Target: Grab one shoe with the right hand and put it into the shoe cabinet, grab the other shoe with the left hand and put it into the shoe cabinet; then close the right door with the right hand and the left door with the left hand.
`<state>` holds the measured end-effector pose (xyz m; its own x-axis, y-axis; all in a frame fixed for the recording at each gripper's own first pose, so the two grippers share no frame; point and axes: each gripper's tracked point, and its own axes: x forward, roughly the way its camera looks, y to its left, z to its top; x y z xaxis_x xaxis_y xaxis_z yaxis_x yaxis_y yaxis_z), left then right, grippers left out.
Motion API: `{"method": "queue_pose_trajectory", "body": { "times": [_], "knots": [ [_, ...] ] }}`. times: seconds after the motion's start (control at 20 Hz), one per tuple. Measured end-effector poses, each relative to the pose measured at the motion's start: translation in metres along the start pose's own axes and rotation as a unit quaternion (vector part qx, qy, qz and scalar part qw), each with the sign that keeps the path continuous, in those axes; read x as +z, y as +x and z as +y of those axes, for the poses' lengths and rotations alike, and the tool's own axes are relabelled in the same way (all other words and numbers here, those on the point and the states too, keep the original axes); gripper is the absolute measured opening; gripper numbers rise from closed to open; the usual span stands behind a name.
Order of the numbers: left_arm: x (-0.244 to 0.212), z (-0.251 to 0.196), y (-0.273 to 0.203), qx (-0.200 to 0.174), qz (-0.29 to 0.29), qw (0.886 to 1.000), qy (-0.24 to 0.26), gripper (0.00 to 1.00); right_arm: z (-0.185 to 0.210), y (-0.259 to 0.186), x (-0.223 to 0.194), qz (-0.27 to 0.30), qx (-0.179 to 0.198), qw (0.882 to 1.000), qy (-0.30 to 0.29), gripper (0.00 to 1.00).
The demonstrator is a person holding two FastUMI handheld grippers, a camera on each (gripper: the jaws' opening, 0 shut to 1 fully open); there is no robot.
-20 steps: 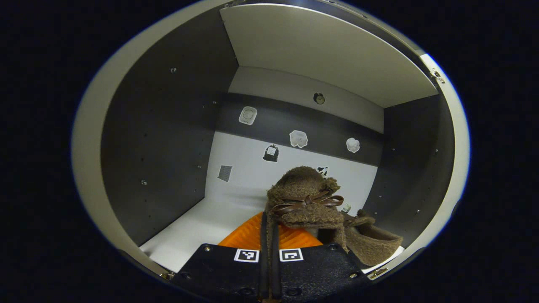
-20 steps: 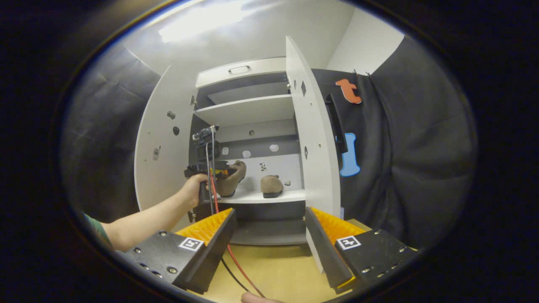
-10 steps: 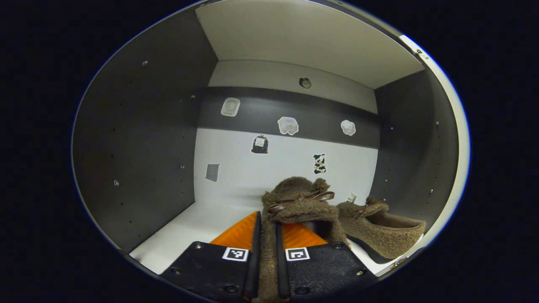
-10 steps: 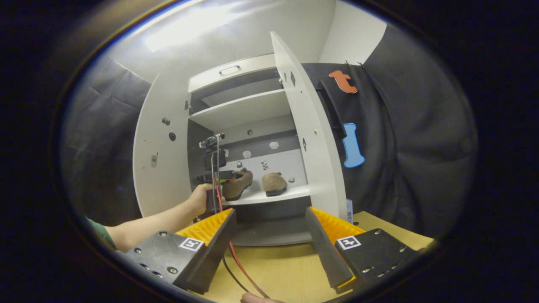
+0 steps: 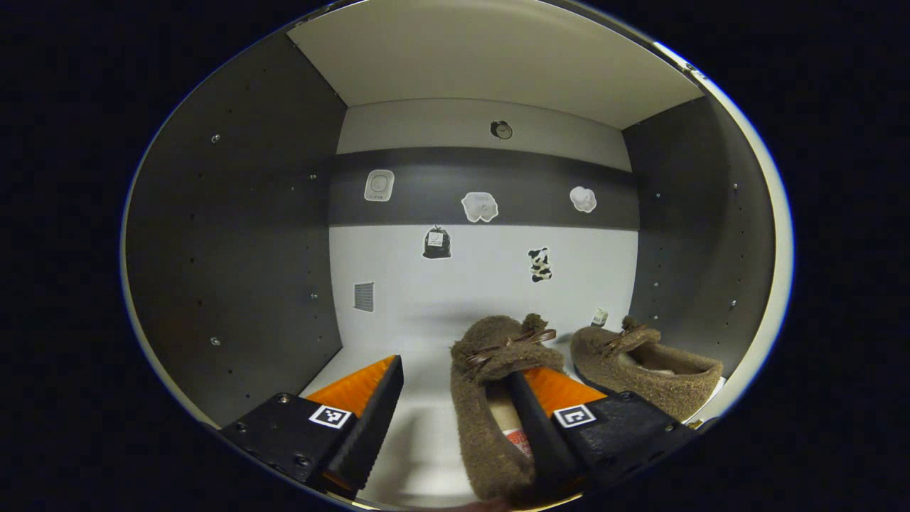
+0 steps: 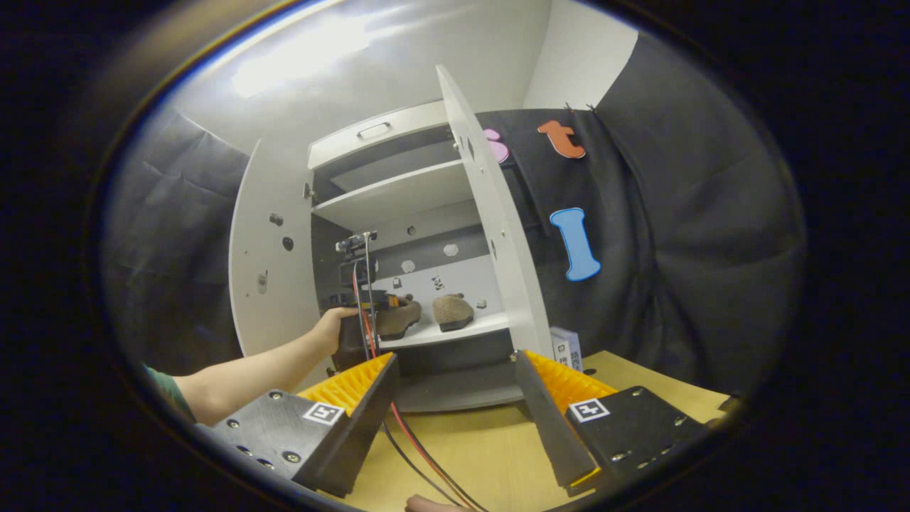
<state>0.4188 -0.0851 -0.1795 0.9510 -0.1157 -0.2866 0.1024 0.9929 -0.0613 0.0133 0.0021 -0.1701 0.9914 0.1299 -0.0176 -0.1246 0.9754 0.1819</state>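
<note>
Left gripper view: left gripper [image 5: 455, 387] spread wide inside the shoe cabinet [image 5: 234, 235], gripping nothing; one finger [image 5: 530, 419] lay inside the near shoe [image 5: 483, 398] (fuzzy brown, bow on top), which sat on the white shelf [image 5: 412, 355] beside the other shoe [image 5: 647, 370].

Right gripper view: right gripper [image 6: 455, 387] held wide open and empty above the wooden table [image 6: 483, 455], facing the cabinet, both doors open (right door [image 6: 498, 235] edge-on); both shoes seen on the shelf.

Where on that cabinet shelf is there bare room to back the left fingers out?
Free: the shelf left of the near shoe, up to the dark left wall. Crowded: the right side, where the far shoe sits by the right wall and the left gripper straddles the near shoe.
</note>
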Motion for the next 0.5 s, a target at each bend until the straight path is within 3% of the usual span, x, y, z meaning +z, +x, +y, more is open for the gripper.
{"method": "queue_pose_trajectory", "body": {
  "times": [0.15, 0.25, 0.5],
  "knots": [
    [-0.006, 0.002, -0.013, 0.001, 0.021, 1.0, -0.003, 0.96, 0.0, -0.014, 0.009, -0.009, -0.007, 1.0, -0.006, 0.99],
    [-0.009, -0.003, -0.019, -0.013, 0.034, 0.999, -0.005, 0.96, 0.002, -0.022, 0.015, -0.013, -0.01, 1.0, -0.007, 0.99],
    [-0.029, -0.003, -0.002, -0.009, 0.099, 0.995, -0.027, 0.96, 0.016, -0.037, 0.021, -0.013, -0.006, 1.0, -0.011, 0.99]
  ]
}}
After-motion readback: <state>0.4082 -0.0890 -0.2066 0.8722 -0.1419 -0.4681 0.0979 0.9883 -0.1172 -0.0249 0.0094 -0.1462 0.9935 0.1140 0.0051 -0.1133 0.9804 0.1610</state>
